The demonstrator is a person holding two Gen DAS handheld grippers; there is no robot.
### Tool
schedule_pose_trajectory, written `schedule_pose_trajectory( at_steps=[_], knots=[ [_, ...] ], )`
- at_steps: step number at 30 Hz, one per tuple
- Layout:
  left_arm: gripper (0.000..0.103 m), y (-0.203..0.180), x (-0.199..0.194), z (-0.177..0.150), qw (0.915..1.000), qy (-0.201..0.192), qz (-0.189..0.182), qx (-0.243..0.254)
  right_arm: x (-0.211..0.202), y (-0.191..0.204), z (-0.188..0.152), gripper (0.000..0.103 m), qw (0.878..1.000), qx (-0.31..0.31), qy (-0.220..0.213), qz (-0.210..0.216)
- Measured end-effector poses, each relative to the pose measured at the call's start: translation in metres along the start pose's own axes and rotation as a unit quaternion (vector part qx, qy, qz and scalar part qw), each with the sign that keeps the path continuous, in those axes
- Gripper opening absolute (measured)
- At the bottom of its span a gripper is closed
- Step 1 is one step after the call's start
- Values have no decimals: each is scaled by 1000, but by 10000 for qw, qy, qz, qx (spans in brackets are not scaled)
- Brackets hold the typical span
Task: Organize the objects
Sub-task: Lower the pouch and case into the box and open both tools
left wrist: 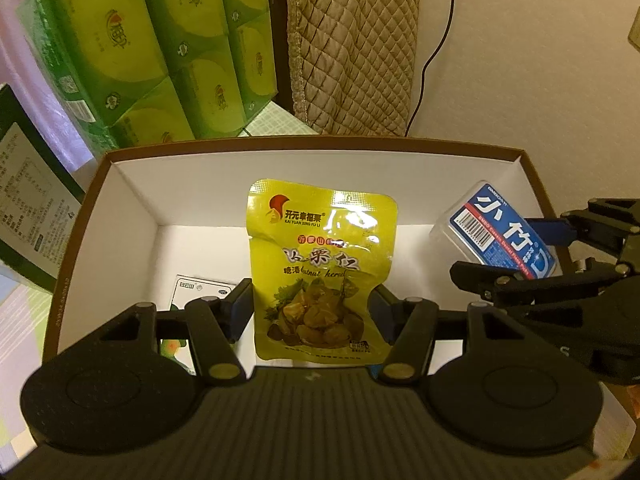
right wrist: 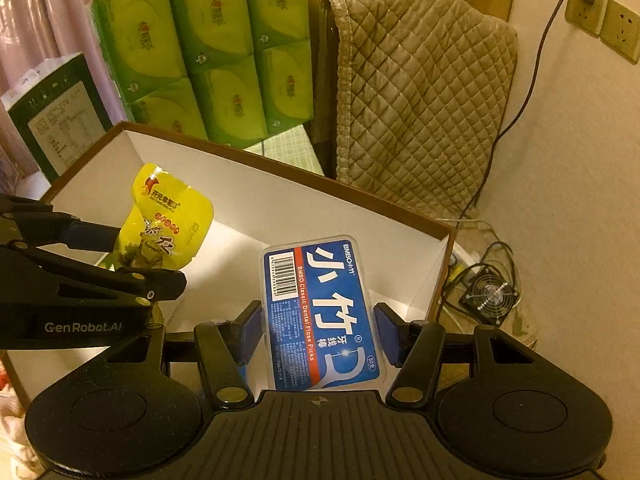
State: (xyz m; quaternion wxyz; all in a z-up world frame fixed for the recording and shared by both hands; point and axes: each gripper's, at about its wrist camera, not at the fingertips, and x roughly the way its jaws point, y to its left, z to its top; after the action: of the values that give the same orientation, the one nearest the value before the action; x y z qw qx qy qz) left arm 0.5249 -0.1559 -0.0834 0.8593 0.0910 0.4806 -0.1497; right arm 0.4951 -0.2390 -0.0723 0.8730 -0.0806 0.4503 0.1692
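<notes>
White-lined box (left wrist: 132,184): left tool (left wrist: 312,306) clamps yellow chestnut pouch (left wrist: 322,268), upright; right tool (right wrist: 318,330) clamps floss-pick case (right wrist: 320,312), long axis near-far.

Small white packet (left wrist: 202,286) on box floor – mostly hidden behind left gripper (left wrist: 314,306) linkage, print too small to read. Green-printed item (left wrist: 173,350) below it – only sliver visible. Dark green carton (left wrist: 28,216) cut off by left edge, label text blurred. Floss box (right wrist: 320,316) bottom edge hidden behind right gripper (right wrist: 319,330) body.
</notes>
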Motion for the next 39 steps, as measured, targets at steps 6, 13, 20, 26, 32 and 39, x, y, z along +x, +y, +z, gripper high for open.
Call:
schedule_pose_trajectory(
  at_steps=[6,13,20,26,32,39],
  knots=[
    [57,2,11,4,10000,64,-19,15,11,0,5,56,9996,-159,-61,-214],
    [58,6,16,8,9999,102,-29,-22,17,-1,9,59,9995,-168,-101,-249],
    [58,7,17,13,9999,107,-41,-41,15,-2,8,61,9998,-65,-150,-129],
    [58,5,18,15,9999,94,-44,-41,13,-1,7,62,9998,15,-175,-67],
    [61,5,18,19,9998,61,-61,-155,12,-2,8,62,9998,56,-203,-45],
    [79,9,12,21,9998,-82,61,-198,8,-3,7,62,9995,154,-265,5]
  ],
)
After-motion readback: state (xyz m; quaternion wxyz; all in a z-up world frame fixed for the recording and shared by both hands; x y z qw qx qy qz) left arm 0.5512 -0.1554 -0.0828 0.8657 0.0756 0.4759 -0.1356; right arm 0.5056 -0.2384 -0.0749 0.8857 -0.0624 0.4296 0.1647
